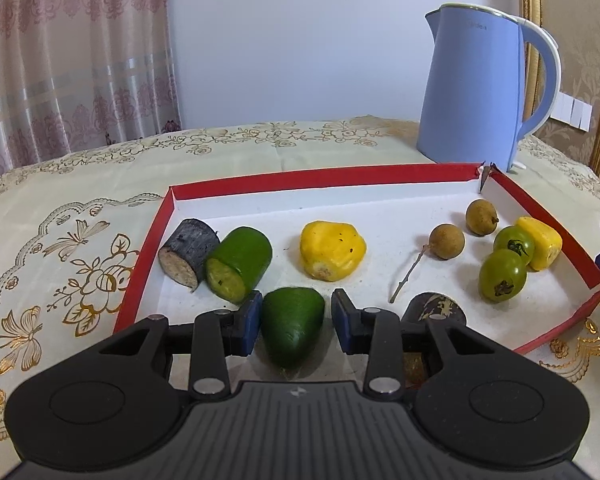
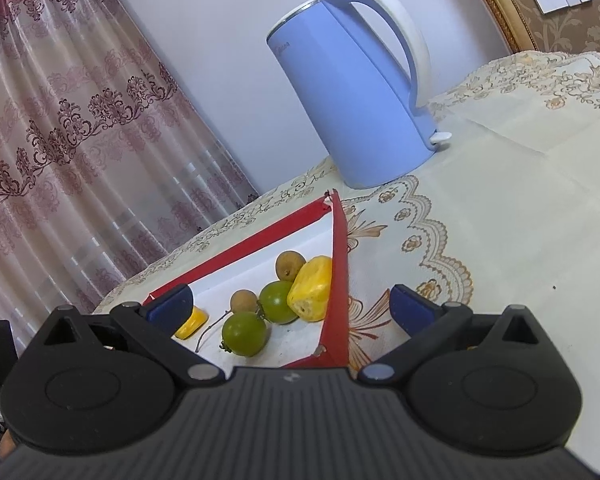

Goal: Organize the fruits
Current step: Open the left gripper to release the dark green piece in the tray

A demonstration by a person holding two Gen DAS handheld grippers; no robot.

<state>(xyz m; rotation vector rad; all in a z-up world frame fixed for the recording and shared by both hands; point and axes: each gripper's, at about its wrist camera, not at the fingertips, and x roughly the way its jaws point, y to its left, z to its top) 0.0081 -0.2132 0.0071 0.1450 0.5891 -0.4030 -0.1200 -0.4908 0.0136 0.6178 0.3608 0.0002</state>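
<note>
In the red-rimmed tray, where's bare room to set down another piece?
Free: the white floor along the back wall of the tray, and between the middle yellow piece and the stemmed longan. Crowded: the right corner around the green tomatoes.

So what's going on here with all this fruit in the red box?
A person is sorting fruit pieces in a red-rimmed tray on a table, with a hand-held gripper in each hand. The left hand-held gripper has its jaws on either side of a green fruit piece at the tray's near edge; the left pad looks to touch it, with a small gap at the right, so it isn't clamped yet. The right hand-held gripper hovers wide open above the green tomatoes and yellow piece, holding nothing.
</note>
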